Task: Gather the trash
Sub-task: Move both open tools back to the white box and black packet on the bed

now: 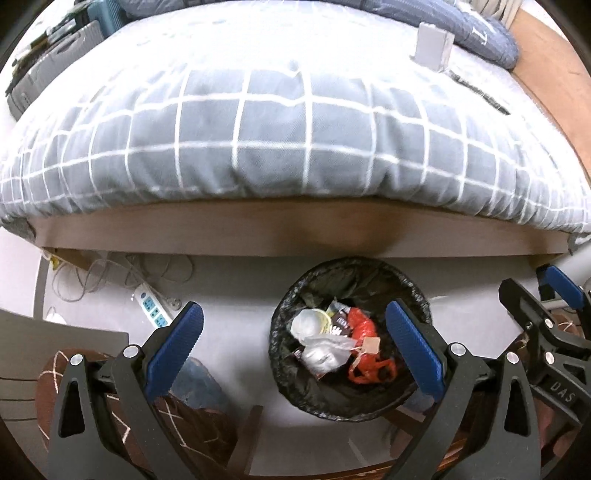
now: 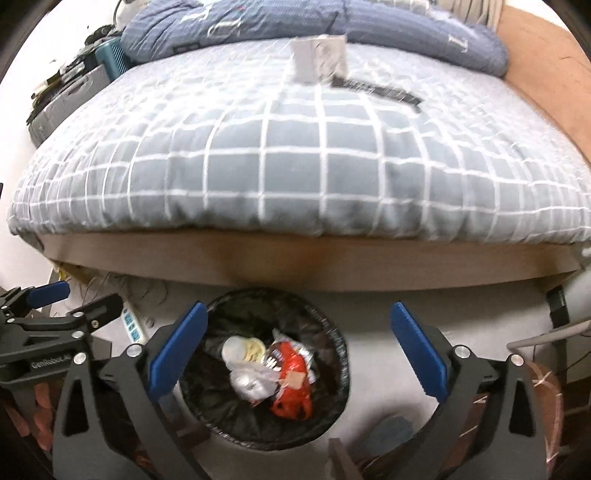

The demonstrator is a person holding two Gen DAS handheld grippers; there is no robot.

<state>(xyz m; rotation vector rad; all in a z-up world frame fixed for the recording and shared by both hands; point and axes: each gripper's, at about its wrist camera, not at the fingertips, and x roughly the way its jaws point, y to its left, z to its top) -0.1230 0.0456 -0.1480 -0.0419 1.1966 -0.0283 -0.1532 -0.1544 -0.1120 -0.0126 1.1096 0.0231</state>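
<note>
Pale floor fills the space below us, in front of a low bed. Our left gripper [image 1: 293,345] stands wide apart with nothing between its ribbed blue pads [image 1: 176,349]; our right gripper [image 2: 299,349] is spread just as wide and also grips nothing. In the left view we read "DAS" on the black frame of the right gripper; in the right view we read "GenRobot.AI" on the left one.

Just beyond the fingers sits the round bin [image 2: 334,343] on the floor, lined with a crinkled black bag [image 1: 373,267]. The trash lies inside it: a crumpled red plastic bag [image 1: 364,325] with a small tan tag [image 1: 371,345], a white plastic wad [image 1: 325,350], a yellowish lid-like piece [image 1: 323,317] and a dark wrapper [image 1: 338,326] whose print we cannot read.

Left of the bin, a white power strip [image 1: 153,308] with blue sockets lies among loose grey cables [image 1: 110,273].

Behind the bin runs the brown wooden bed frame [image 1: 221,229]. Over it bulges a soft grey quilt [image 1: 258,147] with a white grid. Farther back on the quilt a small grey box [image 1: 432,46] stands beside a flat dark strip [image 1: 478,92], and at the rear a blue striped pillow [image 2: 258,18] shows pale lettering, too blurred to read.
</note>
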